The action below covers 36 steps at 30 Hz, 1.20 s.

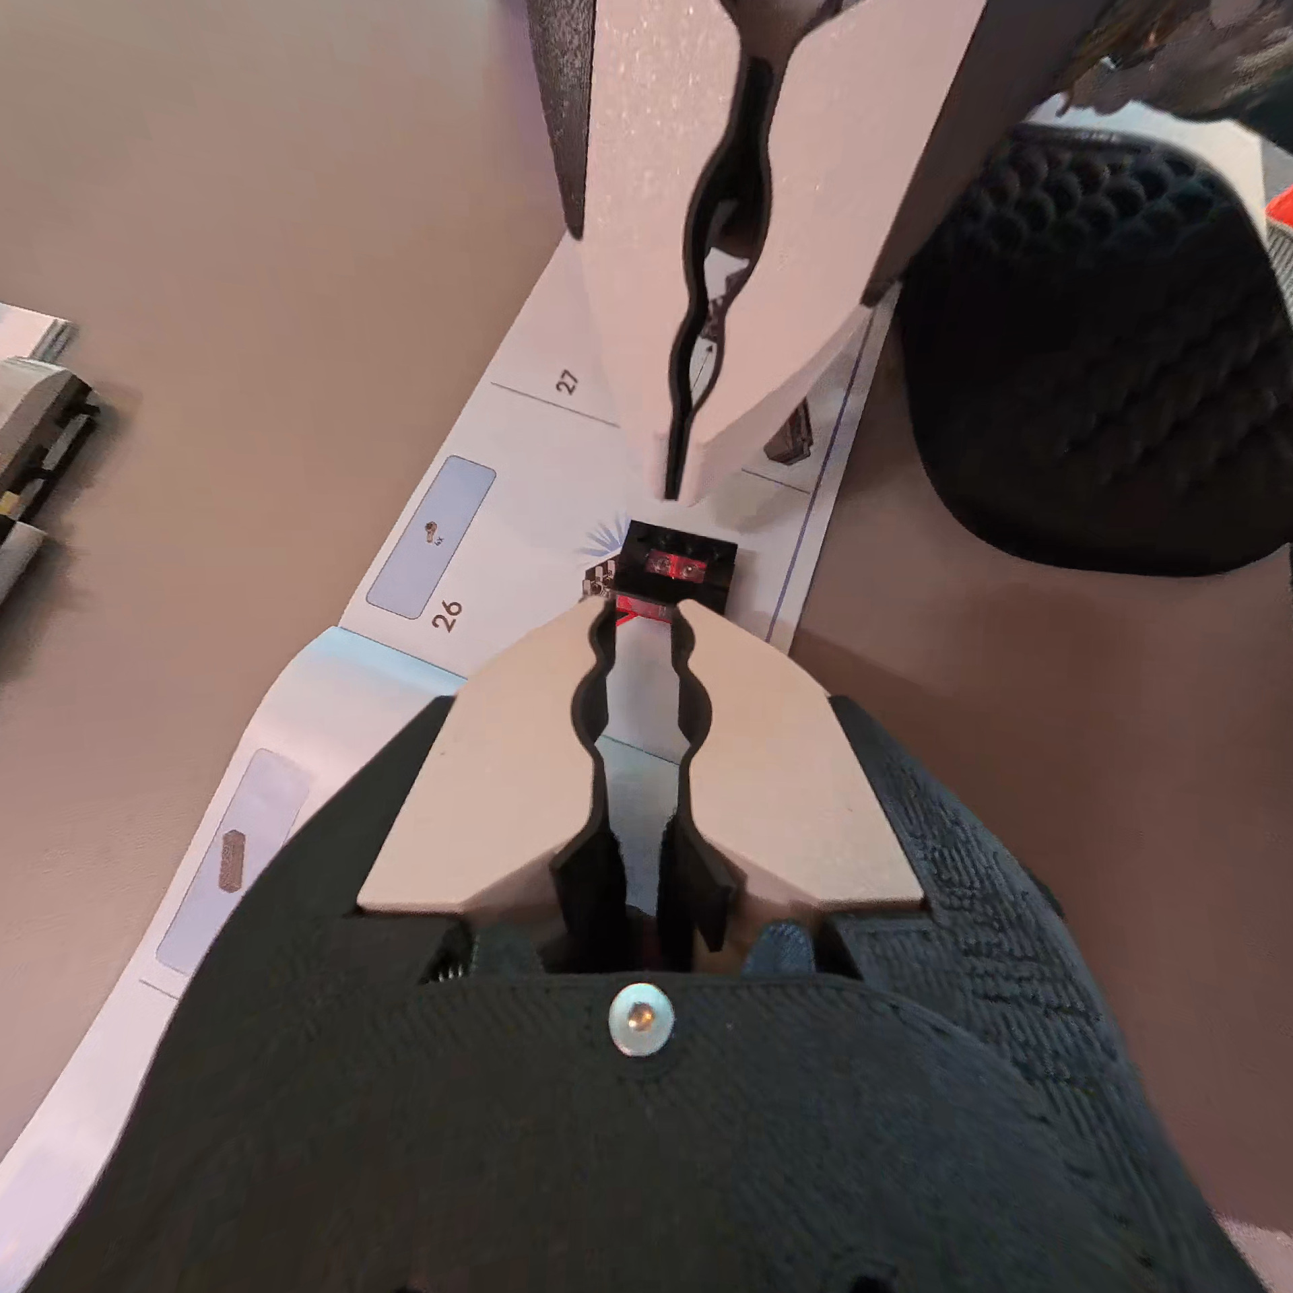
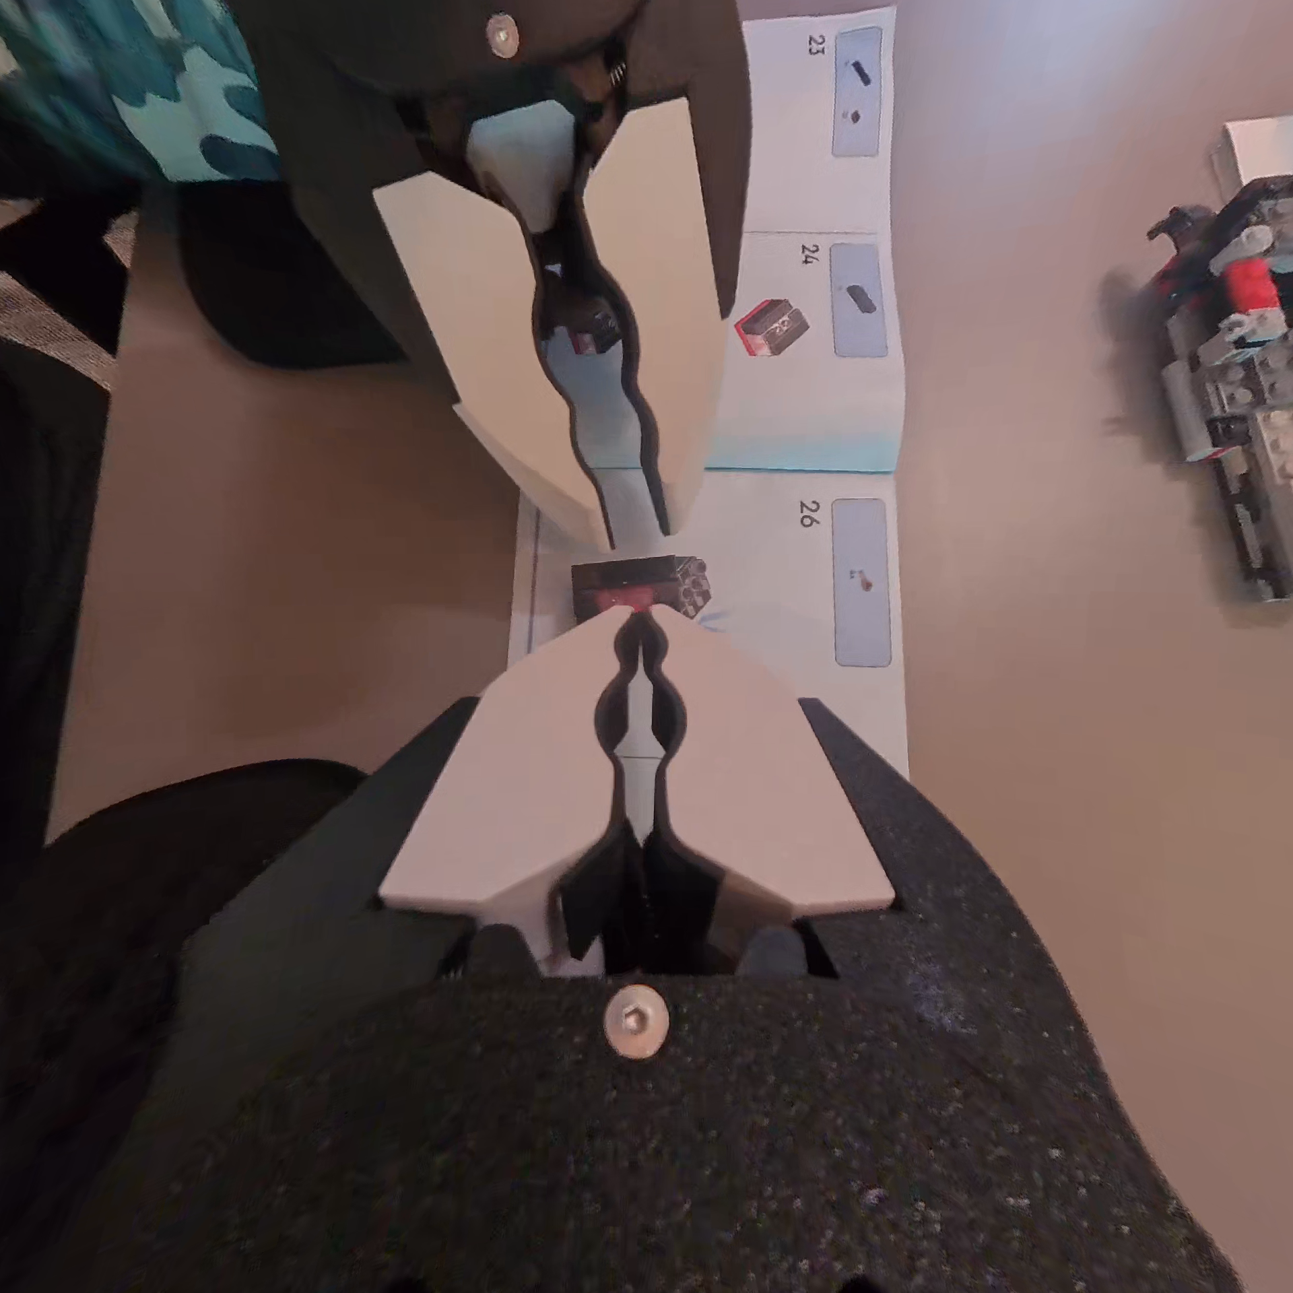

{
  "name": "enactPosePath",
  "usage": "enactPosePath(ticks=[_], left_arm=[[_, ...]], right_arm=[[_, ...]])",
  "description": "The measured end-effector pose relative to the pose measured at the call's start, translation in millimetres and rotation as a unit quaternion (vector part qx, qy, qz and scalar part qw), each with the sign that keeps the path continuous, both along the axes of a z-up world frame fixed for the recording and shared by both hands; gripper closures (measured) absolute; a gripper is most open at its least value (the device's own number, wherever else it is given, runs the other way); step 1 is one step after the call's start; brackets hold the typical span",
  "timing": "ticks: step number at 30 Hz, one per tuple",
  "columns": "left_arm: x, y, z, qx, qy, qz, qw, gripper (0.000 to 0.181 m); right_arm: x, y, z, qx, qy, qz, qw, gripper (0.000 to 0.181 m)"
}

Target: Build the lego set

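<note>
A small black-and-red lego block (image 1: 682,563) sits over the open instruction booklet (image 1: 448,560). My left gripper (image 1: 640,612) comes from below with its jaws narrowly apart, closed on the block's red lower part. My right gripper (image 1: 673,493) comes from above, jaws shut, tips just short of the block's far side. In the right wrist view the block (image 2: 630,577) lies between my right gripper (image 2: 633,610), whose shut tips touch its red face, and the left gripper (image 2: 637,539) opposite. I cannot tell whether the right tips hold a small piece.
A partly built grey, black and red lego model (image 2: 1231,392) lies on the beige table to the right of the booklet (image 2: 804,420); it also shows at the left edge of the left wrist view (image 1: 35,434). A black textured object (image 1: 1091,350) stands off the table's edge. The tips of both grippers are at nearly the same place.
</note>
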State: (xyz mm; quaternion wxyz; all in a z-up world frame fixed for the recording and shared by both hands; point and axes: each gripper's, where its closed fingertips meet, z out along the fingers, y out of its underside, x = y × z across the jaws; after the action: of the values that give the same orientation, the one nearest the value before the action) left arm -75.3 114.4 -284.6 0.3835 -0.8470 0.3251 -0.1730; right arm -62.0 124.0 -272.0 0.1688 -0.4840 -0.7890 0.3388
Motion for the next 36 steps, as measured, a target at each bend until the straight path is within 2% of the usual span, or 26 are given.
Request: enactPosePath(ticks=[5,13,17,23,26,29,36], left_arm=[[2,1,-6,-0.012,0.004,-0.007,1.0,0.18],[2,2,-16,-0.022,0.013,-0.017,1.0,0.181],[-2,7,-8,-0.006,-0.016,0.002,1.0,0.181],[-2,9,-5,-0.003,-0.032,0.007,0.999,0.181],[-1,9,-3,0.002,-0.038,0.005,0.999,0.18],[0,10,3,0.005,-0.061,0.008,0.998,0.18],[10,7,1,-0.049,-0.079,-0.002,0.996,0.175]], right_arm=[[-2,-7,-14,0.017,-0.02,0.022,0.999,0.181],[-2,-9,-16,0.001,-0.009,0.016,1.0,0.181],[-6,2,-3,-0.026,0.039,-0.014,0.999,0.181],[-8,8,-4,-0.017,0.046,-0.019,0.999,0.18],[-8,9,-9,-0.016,0.031,-0.019,0.999,0.167],[-8,8,-10,-0.039,0.035,-0.018,0.998,0.171],[-8,5,-15,-0.042,0.029,-0.01,0.999,0.173]])
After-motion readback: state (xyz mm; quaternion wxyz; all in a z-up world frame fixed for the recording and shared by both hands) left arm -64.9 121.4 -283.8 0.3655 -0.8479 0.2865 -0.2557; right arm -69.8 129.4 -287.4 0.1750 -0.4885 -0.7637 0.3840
